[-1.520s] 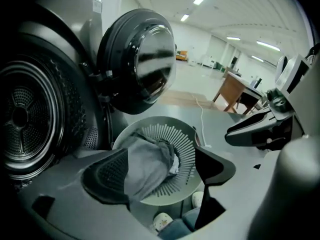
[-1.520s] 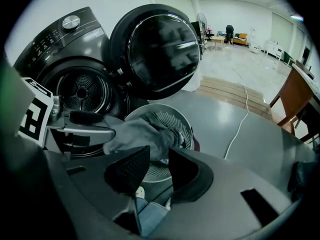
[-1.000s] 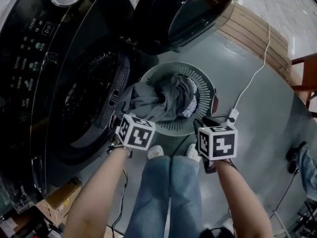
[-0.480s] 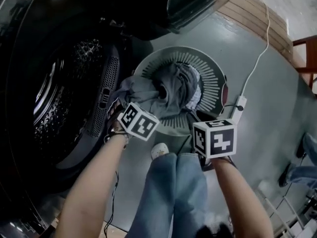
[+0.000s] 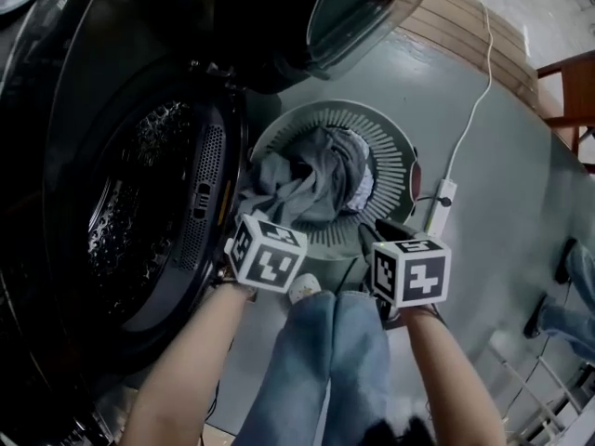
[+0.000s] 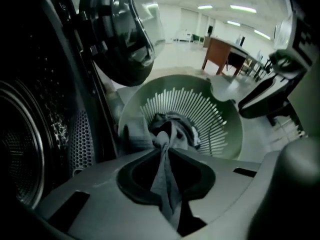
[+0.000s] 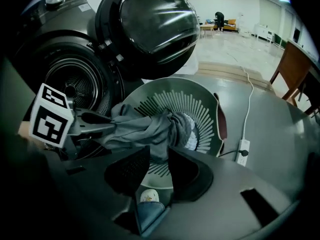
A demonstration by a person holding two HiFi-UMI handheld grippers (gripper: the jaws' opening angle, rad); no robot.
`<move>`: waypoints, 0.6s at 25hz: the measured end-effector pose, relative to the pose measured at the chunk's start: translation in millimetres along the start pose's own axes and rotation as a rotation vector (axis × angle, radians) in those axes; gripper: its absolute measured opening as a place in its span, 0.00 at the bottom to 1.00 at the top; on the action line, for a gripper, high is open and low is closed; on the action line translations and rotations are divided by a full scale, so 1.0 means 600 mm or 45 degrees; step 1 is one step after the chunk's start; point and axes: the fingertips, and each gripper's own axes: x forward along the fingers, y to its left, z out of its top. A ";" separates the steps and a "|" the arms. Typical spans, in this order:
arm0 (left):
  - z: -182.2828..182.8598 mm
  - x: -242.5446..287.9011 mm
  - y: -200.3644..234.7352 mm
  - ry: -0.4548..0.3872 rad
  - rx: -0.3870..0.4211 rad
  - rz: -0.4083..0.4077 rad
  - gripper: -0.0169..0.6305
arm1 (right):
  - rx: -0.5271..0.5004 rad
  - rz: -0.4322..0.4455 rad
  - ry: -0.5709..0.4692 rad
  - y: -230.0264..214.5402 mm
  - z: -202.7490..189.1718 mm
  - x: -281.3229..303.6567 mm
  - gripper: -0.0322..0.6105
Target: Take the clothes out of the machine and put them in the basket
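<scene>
A round slatted basket (image 5: 394,152) stands on the floor in front of the washing machine's open drum (image 5: 139,212). Grey clothes (image 5: 311,179) fill its middle, over a pale striped piece. My left gripper (image 5: 247,223) is at the basket's near-left rim. Its jaws have just been closing and are now shut on a strip of the grey cloth (image 6: 164,154), which runs from the pile (image 6: 170,126) up between them. My right gripper (image 5: 377,230) hovers over the near-right rim. Its jaws (image 7: 155,156) stand slightly apart with nothing gripped, just short of the hanging grey cloth (image 7: 150,126).
The machine's round door (image 5: 344,17) hangs open above the basket. A white power strip (image 5: 442,196) and its cable lie on the floor to the right. A wooden chair (image 5: 572,100) stands far right. The person's jeans (image 5: 335,360) and shoe (image 5: 302,288) are just below the grippers.
The grey cloth that draped over the basket's left rim toward the machine now lies more inside the basket. The left gripper has come down and back toward the shoes.
</scene>
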 end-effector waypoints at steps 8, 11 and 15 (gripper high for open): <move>0.121 -0.077 -0.104 -0.388 -0.254 -0.310 0.10 | 0.087 -0.038 -0.086 -0.044 0.007 -0.060 0.23; 0.149 -0.093 -0.126 -0.479 -0.338 -0.378 0.10 | 0.115 -0.037 -0.114 -0.063 0.008 -0.079 0.23; 0.161 -0.102 -0.145 -0.487 -0.396 -0.328 0.16 | 0.111 -0.017 -0.142 -0.072 0.007 -0.113 0.23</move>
